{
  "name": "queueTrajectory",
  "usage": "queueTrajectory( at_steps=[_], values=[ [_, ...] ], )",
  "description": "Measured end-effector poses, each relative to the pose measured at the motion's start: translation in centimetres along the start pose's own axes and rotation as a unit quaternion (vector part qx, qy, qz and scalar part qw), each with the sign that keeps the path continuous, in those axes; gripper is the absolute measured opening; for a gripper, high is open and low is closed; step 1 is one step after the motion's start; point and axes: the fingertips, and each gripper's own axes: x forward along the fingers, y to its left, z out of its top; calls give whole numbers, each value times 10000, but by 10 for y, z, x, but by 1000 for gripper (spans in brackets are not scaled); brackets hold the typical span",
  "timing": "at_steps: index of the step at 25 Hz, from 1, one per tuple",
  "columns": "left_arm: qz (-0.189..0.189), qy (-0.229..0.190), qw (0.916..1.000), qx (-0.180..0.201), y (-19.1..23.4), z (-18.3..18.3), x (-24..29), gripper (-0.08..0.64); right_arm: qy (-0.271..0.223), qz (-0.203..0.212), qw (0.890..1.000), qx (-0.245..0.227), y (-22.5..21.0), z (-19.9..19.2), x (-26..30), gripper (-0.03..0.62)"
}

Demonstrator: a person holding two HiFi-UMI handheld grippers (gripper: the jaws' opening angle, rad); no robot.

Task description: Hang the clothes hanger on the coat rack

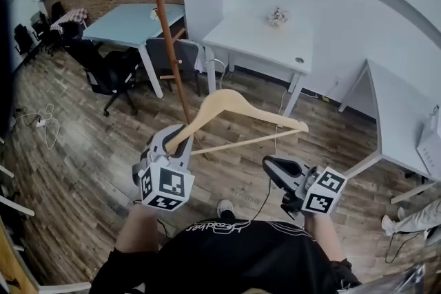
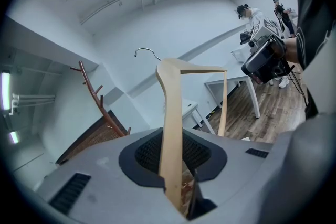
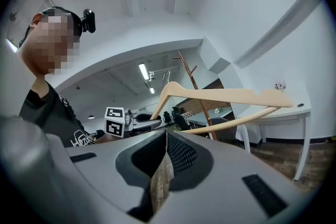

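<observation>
We note the coat rack (image 1: 167, 24) standing upright on the wooden floor (image 1: 76, 169), with an office chair (image 1: 110, 72) and white benches (image 1: 262, 38) beyond it. On the left gripper (image 1: 176, 141) the fingers are clamped on one arm of the clothes hanger (image 1: 238, 107), which is held in the air near the rack. On the right gripper (image 1: 272, 165) the fingers are together and empty, clear of the hanger.

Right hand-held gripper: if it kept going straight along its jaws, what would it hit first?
Most likely the wooden clothes hanger: its lower bar crosses just above the jaw line of the right hand-held gripper. Depth is unclear, so it might pass under it toward the coat rack behind.
</observation>
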Motion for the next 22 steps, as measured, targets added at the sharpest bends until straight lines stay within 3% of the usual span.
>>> queueTrajectory(
  at_steps=[7,13,22],
  values=[
    [154,152,9997,83,61,-10,92,72,159,219,9996,52,-90,37,72,40],
    [556,296,9979,180,131,-26,148,72,416,548,9976,56,-152,52,146,40],
    [969,437,9940,273,202,-14,176,73,552,1113,9922,69,-179,68,201,40]
  ],
)
